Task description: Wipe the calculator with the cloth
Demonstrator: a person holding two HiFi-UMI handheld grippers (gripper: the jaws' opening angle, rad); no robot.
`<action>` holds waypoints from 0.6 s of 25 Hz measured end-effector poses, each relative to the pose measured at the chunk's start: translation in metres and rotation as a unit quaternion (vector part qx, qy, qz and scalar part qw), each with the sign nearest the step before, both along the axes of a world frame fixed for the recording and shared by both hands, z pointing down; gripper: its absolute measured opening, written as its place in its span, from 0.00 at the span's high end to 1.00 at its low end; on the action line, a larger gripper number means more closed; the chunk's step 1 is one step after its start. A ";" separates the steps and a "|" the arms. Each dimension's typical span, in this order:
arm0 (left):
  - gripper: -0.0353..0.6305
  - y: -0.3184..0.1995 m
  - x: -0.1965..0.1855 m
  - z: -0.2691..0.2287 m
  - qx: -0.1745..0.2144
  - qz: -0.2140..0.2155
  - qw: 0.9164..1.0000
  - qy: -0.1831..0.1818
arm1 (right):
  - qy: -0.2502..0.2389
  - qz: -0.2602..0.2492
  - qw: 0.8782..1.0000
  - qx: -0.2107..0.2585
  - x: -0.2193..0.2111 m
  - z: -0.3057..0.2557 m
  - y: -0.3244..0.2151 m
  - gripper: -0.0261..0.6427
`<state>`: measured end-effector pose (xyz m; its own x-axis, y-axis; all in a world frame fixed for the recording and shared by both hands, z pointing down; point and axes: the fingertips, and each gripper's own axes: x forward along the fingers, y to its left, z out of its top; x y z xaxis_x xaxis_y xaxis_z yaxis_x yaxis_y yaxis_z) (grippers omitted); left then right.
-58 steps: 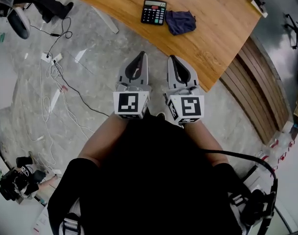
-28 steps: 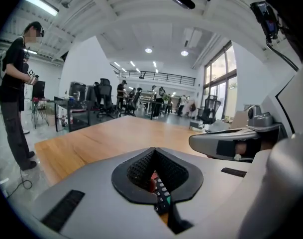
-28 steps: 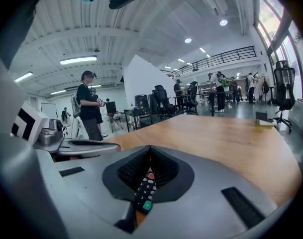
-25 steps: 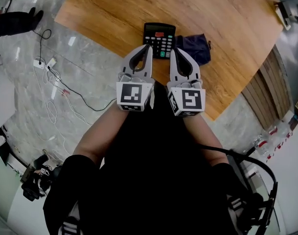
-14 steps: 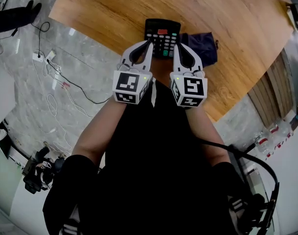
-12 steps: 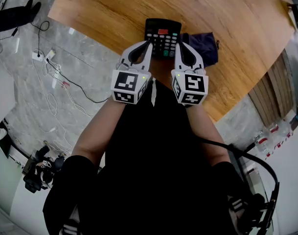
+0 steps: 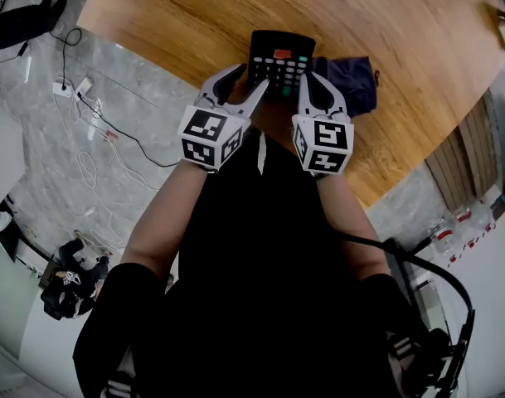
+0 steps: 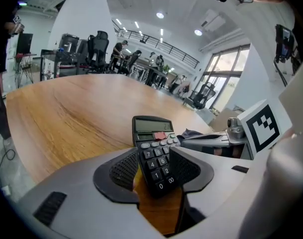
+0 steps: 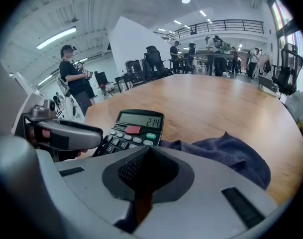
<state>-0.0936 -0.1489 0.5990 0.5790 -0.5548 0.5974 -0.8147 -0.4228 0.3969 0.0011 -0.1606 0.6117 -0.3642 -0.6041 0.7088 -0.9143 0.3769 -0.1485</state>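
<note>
A black calculator point(image 7: 281, 56) lies near the front edge of the wooden table point(image 7: 177, 15), its display reading 214 in the right gripper view. A dark blue cloth point(image 7: 357, 80) lies crumpled just right of it, touching its side. My left gripper point(image 7: 245, 80) is at the calculator's near left corner and its jaws are opening. In the left gripper view the calculator point(image 8: 152, 141) has its near end between the pads, which do not press on it. My right gripper point(image 7: 312, 83) is shut and empty, over the seam between calculator point(image 9: 134, 128) and cloth point(image 9: 231, 156).
The table's curved edge runs just below the calculator, with grey floor beneath. Cables and a power strip point(image 7: 78, 89) lie on the floor to the left. A slatted wooden bench point(image 7: 472, 148) curves along the right. People and office chairs stand far behind the table.
Both grippers have come down and forward to the calculator. The left jaws, shut before, now stand apart around its near end. The right jaws stay shut.
</note>
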 end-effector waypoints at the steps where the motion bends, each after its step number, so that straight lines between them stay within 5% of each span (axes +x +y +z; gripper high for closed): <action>1: 0.66 -0.001 -0.001 0.001 -0.004 -0.001 1.000 0.005 | 0.000 0.000 1.000 -0.001 0.000 0.000 0.000 0.94; 15: 0.66 0.004 0.033 0.002 -0.079 0.065 0.990 0.096 | -0.020 0.032 0.999 -0.015 0.014 0.006 -0.001 0.94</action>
<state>-0.0602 -0.1445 0.6007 0.7511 -0.3760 0.5427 -0.6602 -0.4396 0.6090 0.0150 -0.1614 0.6175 -0.3535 -0.6063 0.7123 -0.9297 0.3120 -0.1958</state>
